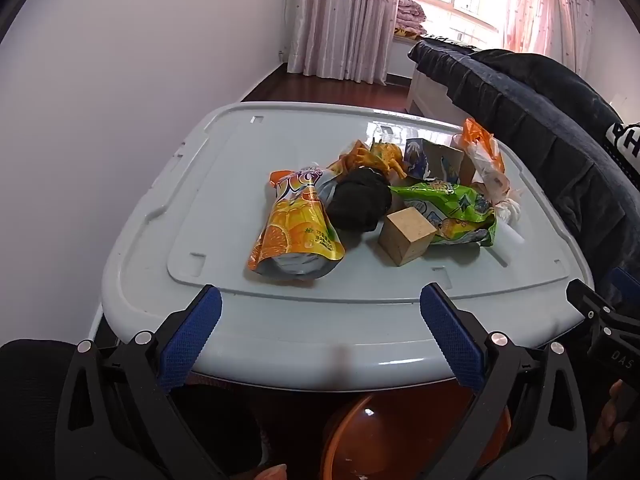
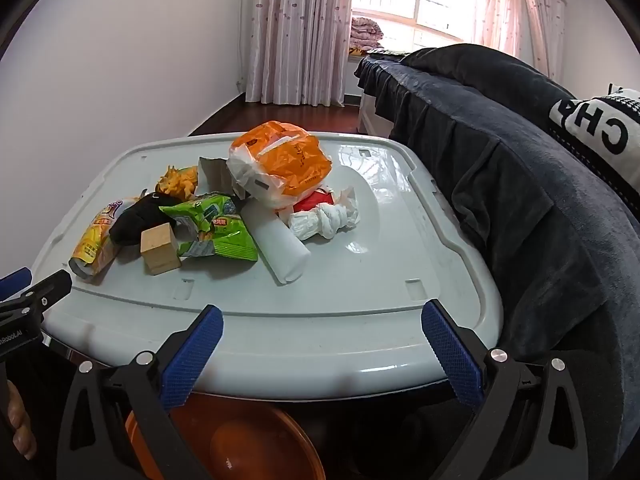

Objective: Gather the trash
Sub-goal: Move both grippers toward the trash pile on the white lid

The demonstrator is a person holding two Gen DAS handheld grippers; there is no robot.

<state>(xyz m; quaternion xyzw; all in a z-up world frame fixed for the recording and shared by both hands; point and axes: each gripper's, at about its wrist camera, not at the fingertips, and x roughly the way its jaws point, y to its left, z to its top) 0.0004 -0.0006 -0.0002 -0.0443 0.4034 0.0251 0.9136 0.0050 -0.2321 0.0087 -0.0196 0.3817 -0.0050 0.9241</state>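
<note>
A heap of trash lies on a pale grey plastic lid (image 1: pixel 224 184) (image 2: pixel 400 248). It holds an orange juice pouch (image 1: pixel 294 228) (image 2: pixel 94 242), a black wad (image 1: pixel 360 200) (image 2: pixel 136 216), a wooden block (image 1: pixel 406 234) (image 2: pixel 160 250), a green snack bag (image 1: pixel 448 208) (image 2: pixel 212 226), a white roll (image 2: pixel 276 240), an orange-and-white plastic bag (image 2: pixel 280 164) (image 1: pixel 478 148) and a knotted white bag (image 2: pixel 326 220). My left gripper (image 1: pixel 320 300) hangs open over the lid's near edge, empty. My right gripper (image 2: pixel 322 320) stands open too, short of the heap.
An orange basin (image 1: pixel 400 436) (image 2: pixel 240 444) sits on the floor below the lid's front edge. A bed with a dark blue cover (image 2: pixel 520 168) (image 1: pixel 540 128) borders the lid on the right. A white wall runs along the left. Curtains and a window are at the back.
</note>
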